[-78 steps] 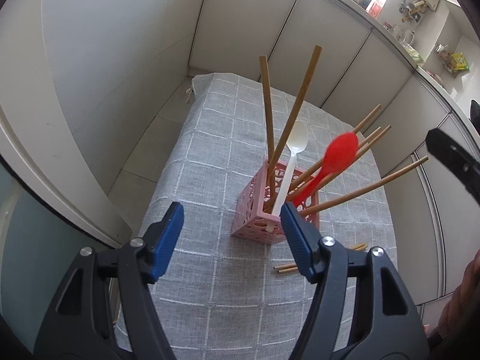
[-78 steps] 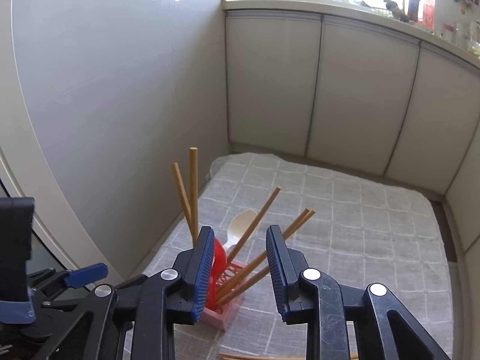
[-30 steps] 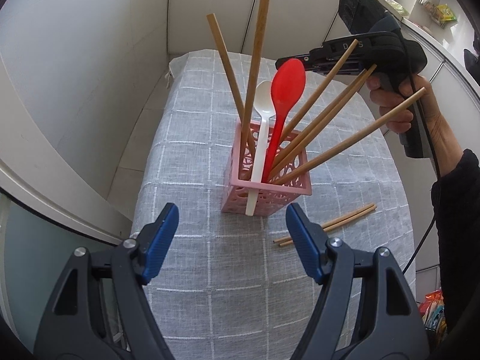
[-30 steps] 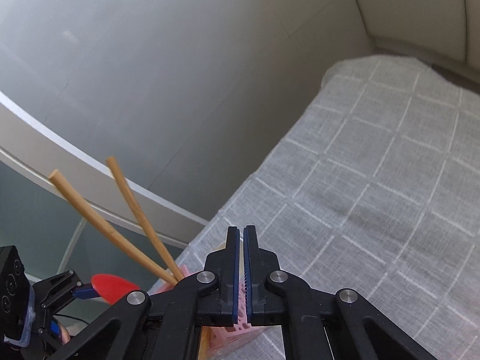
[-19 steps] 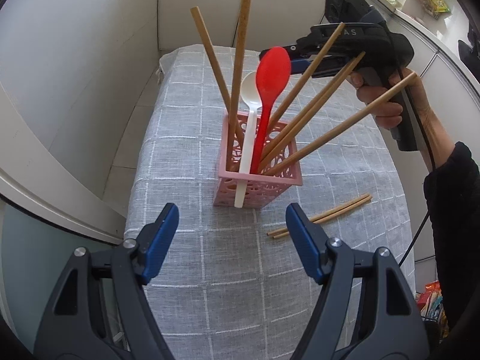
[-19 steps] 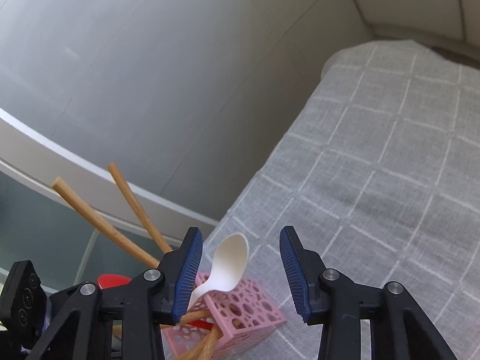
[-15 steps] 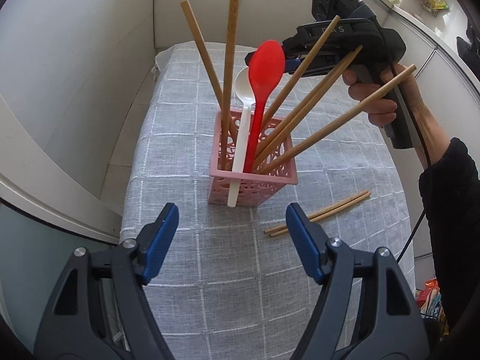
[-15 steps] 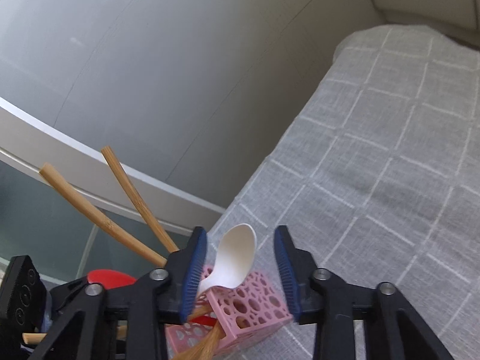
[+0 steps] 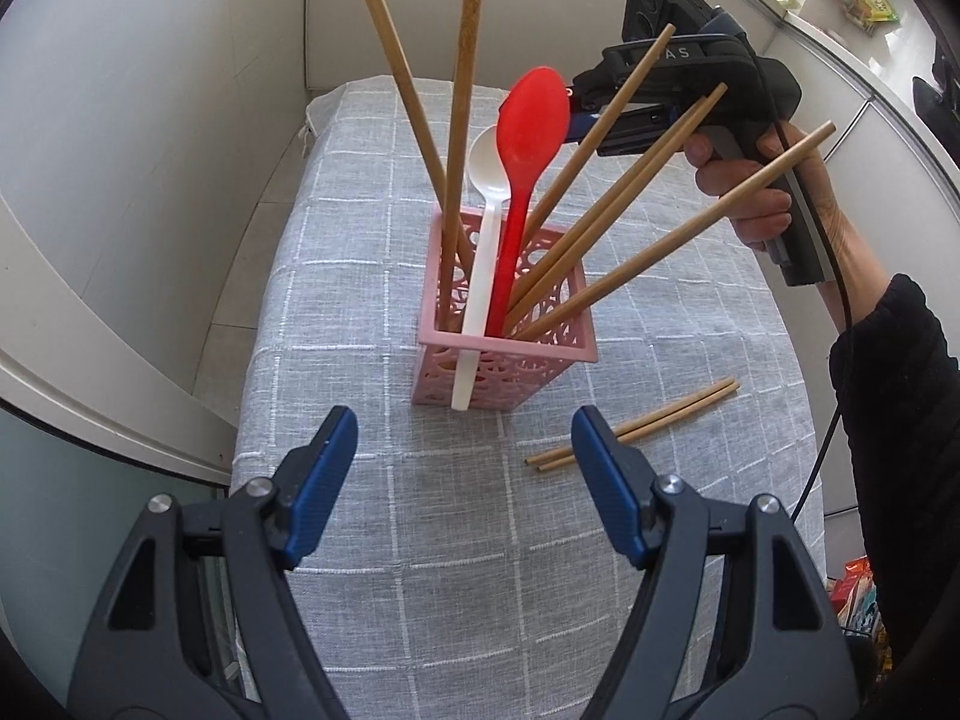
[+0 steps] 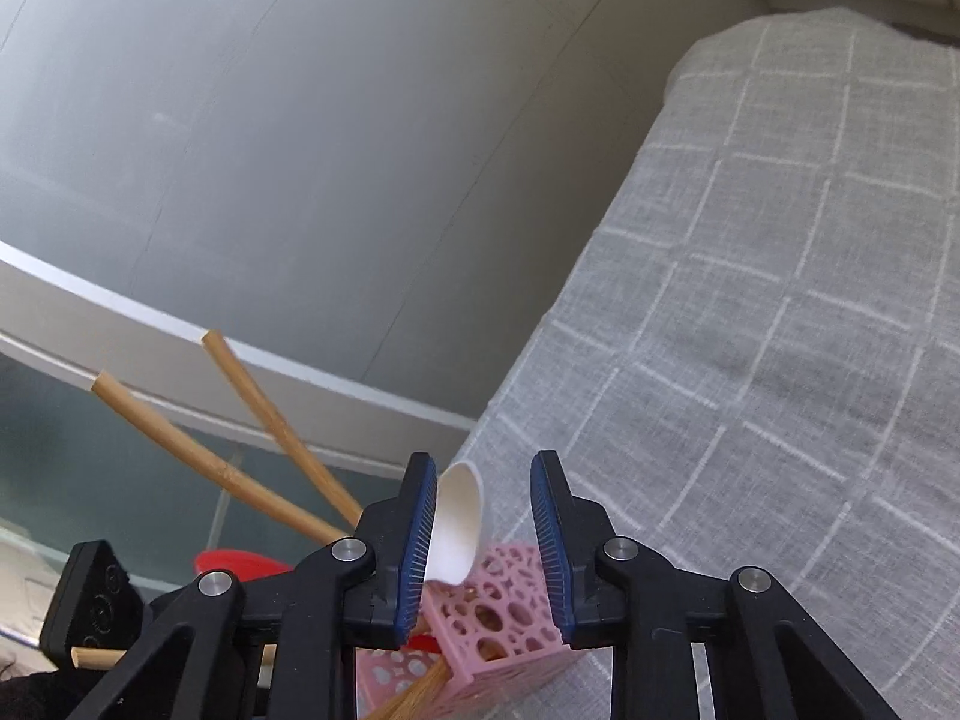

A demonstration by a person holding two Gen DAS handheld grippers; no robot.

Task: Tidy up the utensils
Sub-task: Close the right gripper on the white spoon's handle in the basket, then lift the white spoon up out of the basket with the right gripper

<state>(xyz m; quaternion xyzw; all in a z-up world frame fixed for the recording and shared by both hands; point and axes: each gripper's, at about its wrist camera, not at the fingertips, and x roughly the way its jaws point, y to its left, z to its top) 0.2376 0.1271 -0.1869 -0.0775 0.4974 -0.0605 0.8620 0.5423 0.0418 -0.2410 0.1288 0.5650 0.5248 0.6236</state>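
A pink perforated holder (image 9: pixel 504 360) stands on the grey checked tablecloth (image 9: pixel 360 300). It holds a red spoon (image 9: pixel 534 114), a white spoon (image 9: pixel 489 162) and several wooden chopsticks (image 9: pixel 600 228). The white spoon's handle end shows outside the holder's near wall. Two loose chopsticks (image 9: pixel 660 414) lie to the holder's right. My left gripper (image 9: pixel 463 420) hangs open and empty in front of the holder. My right gripper (image 10: pixel 483 462) is open over the holder (image 10: pixel 504 600). The white spoon's bowl (image 10: pixel 456 528) sits between its pads, against the left one.
A person's hand (image 9: pixel 750 204) and dark sleeve hold the right gripper's handle beyond the holder. White cabinet fronts and a grey wall ring the small table. The cloth (image 10: pixel 780 300) stretches away to the right of the holder.
The right gripper went from shut to open and sank a little, so the white spoon's bowl now stands between its pads. The left gripper stayed open and in place.
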